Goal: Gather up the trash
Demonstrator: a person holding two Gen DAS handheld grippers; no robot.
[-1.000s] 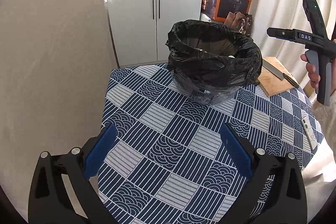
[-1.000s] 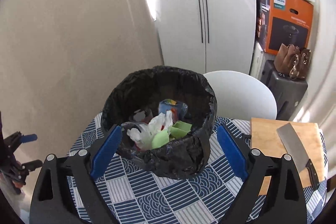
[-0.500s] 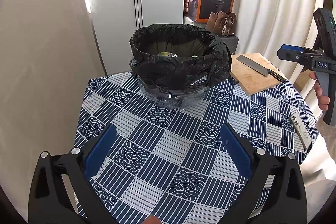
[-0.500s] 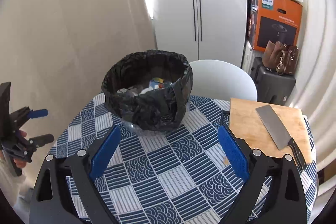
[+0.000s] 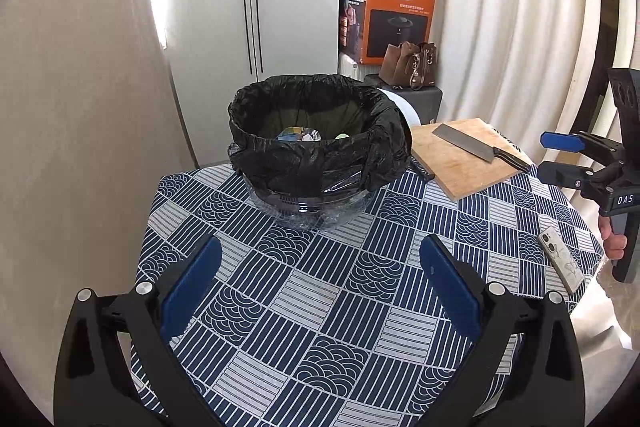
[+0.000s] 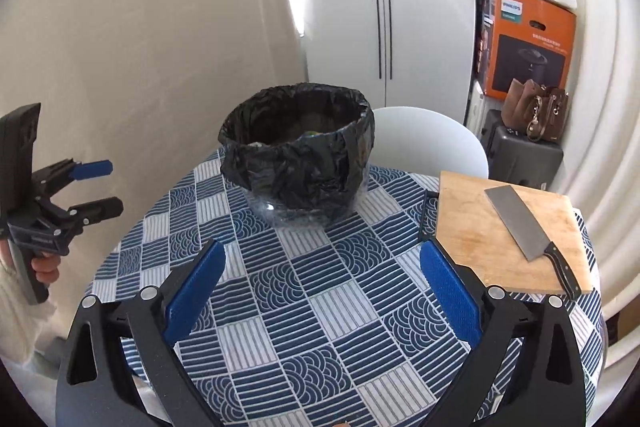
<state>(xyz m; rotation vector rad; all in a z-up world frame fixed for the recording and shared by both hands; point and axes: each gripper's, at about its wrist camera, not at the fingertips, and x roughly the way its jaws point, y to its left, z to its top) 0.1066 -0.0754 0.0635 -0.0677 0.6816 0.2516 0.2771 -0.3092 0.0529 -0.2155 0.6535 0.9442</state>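
Your left gripper (image 5: pixel 320 275) and right gripper (image 6: pixel 322 277) gape wide, empty. Grip the soft, probably light bin liner (image 5: pixel 320 155) at its 12 o'clock folded rim.

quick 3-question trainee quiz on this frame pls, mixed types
1. True or false: the cleaver lies on the cutting board.
2. Multiple choice: what lines the bin? A) a black bag B) a white bag C) no bag
3. Short answer: what state are the left gripper and the right gripper in, and what do they hold?

Key:
1. True; blade and most of the handle rest on the board.
2. A; its edge is folded over the rim, with trash visible inside.
3. Both have their jaws open and hold nothing, above the patterned tablecloth.
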